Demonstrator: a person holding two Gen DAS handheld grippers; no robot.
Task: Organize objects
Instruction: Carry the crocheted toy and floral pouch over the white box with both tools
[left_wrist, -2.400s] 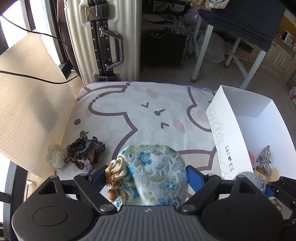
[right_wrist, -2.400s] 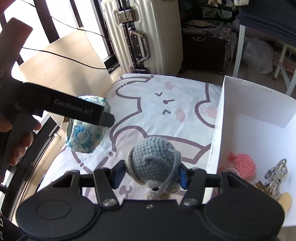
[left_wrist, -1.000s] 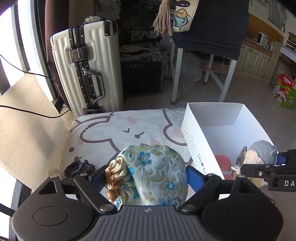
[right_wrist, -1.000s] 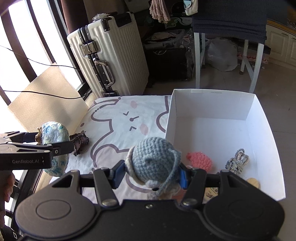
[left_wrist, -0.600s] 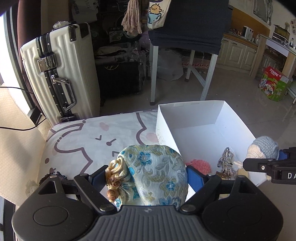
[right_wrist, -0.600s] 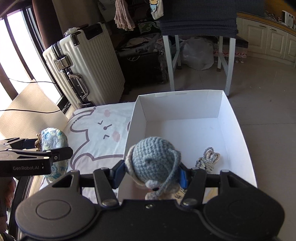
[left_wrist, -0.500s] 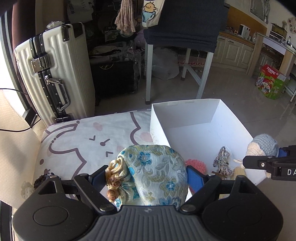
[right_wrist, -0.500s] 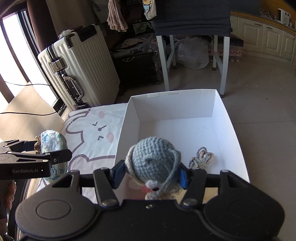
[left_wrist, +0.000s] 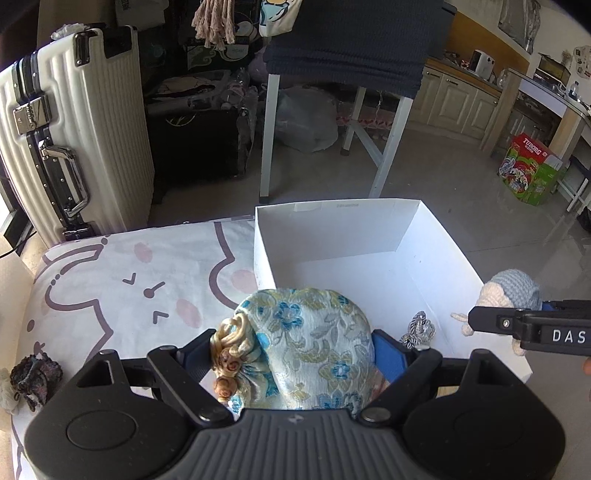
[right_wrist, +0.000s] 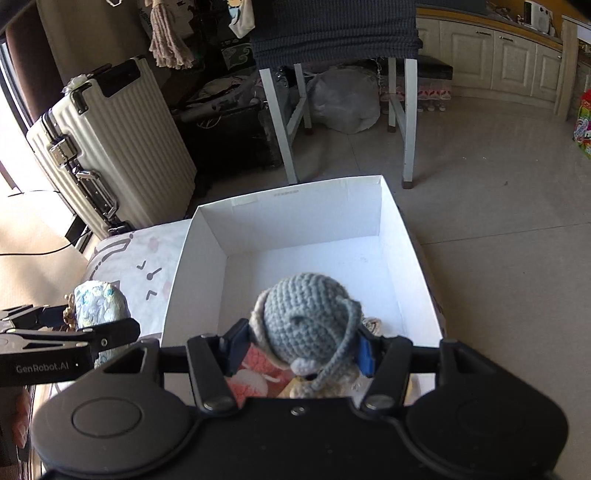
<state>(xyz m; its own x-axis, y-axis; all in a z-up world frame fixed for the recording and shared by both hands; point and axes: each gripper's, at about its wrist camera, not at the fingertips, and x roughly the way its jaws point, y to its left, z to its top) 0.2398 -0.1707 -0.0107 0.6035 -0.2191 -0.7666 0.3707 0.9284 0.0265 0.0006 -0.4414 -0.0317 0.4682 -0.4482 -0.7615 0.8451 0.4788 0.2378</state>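
Both claws are matte black plastic: the left claw (left_wrist: 295, 354) has a ribbed grey-black housing, round caps on either side, silver pivot screws and blue pads on its fingers (left_wrist: 388, 354). The right claw (right_wrist: 299, 343) has a smooth black housing with similar screws and blue pads. White lettering runs along the claws' sides, "GenRobot.AI" on the left and "DAS" on the right.

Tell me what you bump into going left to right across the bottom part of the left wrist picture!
Dark yarn bundle → flowered pouch in the left gripper → striped cord in the white box → blue crochet doll in the right gripper.
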